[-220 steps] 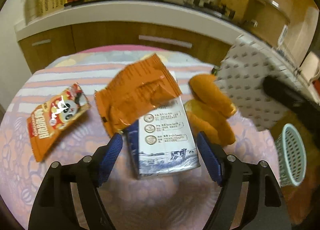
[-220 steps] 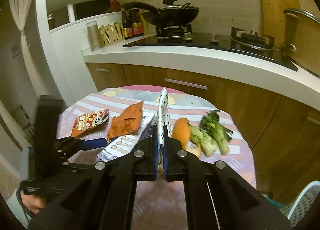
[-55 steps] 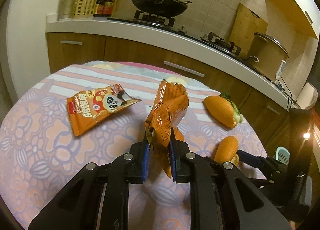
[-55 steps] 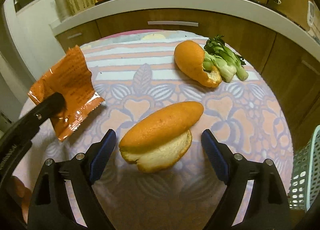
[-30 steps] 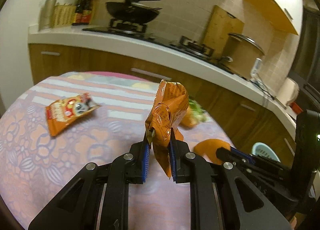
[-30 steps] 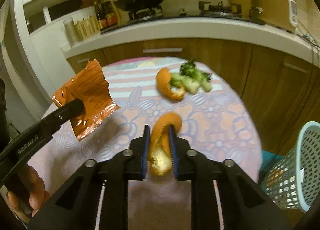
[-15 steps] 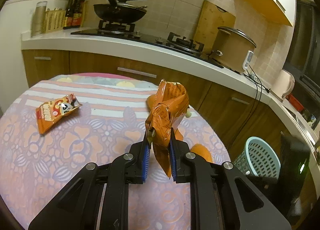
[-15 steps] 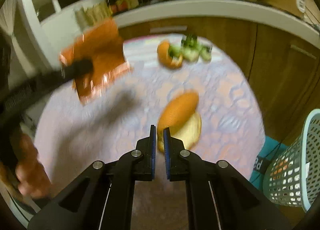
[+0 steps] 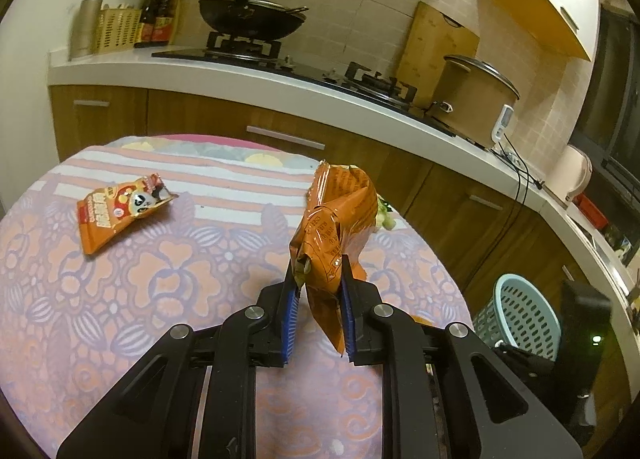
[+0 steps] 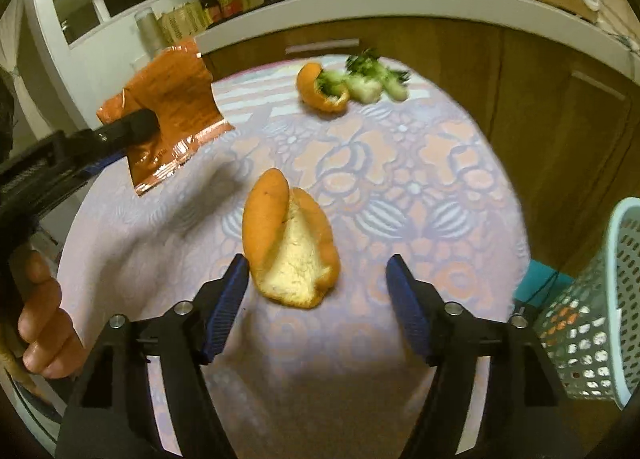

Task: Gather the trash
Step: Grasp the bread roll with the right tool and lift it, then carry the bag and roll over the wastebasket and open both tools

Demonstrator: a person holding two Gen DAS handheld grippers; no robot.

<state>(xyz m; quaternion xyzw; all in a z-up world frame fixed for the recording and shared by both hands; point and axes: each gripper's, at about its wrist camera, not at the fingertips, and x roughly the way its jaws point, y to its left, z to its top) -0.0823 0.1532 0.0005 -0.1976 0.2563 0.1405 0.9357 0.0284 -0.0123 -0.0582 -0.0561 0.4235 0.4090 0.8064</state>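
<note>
Right wrist view: right gripper [image 10: 316,291], jaws just sprung apart, straddles the peel [image 10: 288,251] near the table's [image 10: 440,187] front edge; close squarely across it, while left gripper [image 9: 318,299] stays clamped on the wrapper [image 9: 336,227].

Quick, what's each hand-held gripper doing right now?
Left hand-held gripper: shut on the orange snack wrapper.
Right hand-held gripper: just opened, orange peel lies between, ungripped.

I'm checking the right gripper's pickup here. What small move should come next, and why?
Probably shift the right gripper slightly left, then close. Its jaws have just been opening and stand wide around the curled orange peel with pale pith, which lies on the flowered tablecloth close to the left jaw; pads not pressing. The left gripper already pinches the crumpled orange wrapper.
</note>
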